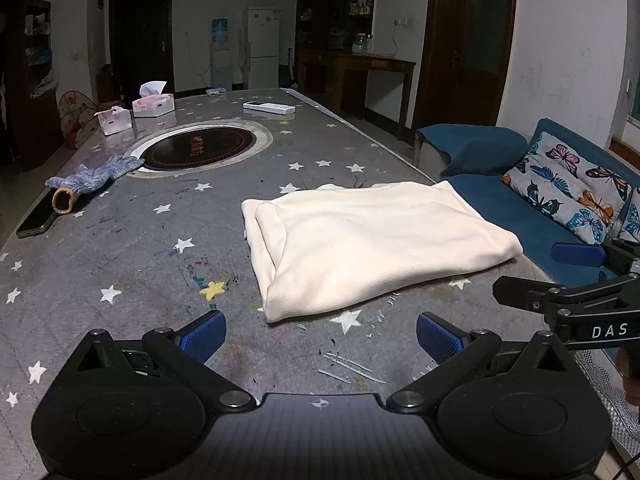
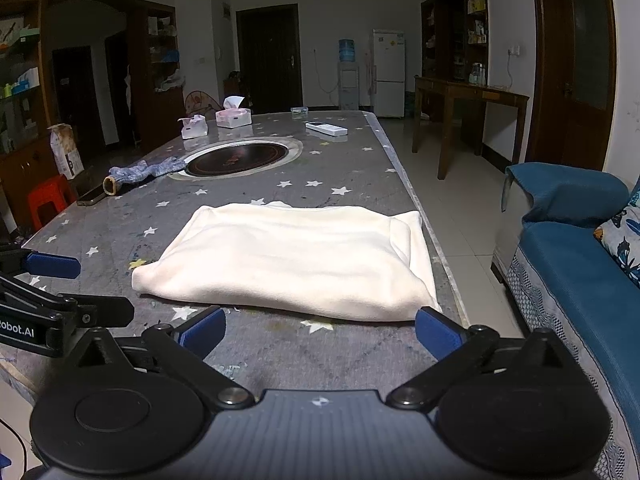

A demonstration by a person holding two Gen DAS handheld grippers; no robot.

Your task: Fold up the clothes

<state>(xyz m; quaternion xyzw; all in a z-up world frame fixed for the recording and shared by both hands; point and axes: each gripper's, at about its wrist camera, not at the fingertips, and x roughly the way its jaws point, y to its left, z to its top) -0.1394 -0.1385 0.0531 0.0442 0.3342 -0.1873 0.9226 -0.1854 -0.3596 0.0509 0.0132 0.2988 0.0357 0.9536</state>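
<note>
Left wrist view: the left tongs (image 1: 321, 334) hang wide apart, holding nothing, above a grey star-patterned counter (image 1: 120, 264). A folded cream garment (image 1: 368, 244) lies flat just ahead, near the counter's right edge beside a blue sofa (image 1: 532, 216).

Right wrist view: the right tongs (image 2: 318, 332) also gape wide and empty, with the garment (image 2: 288, 256) just beyond their tips. Grey gloves (image 2: 144, 170) lie far left.

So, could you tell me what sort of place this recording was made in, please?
Most likely a home living and dining room. A long table with a star-patterned cover holds the folded cream garment, a blue sofa stands beside it, and a white fridge and water dispenser stand at the far wall.
</note>
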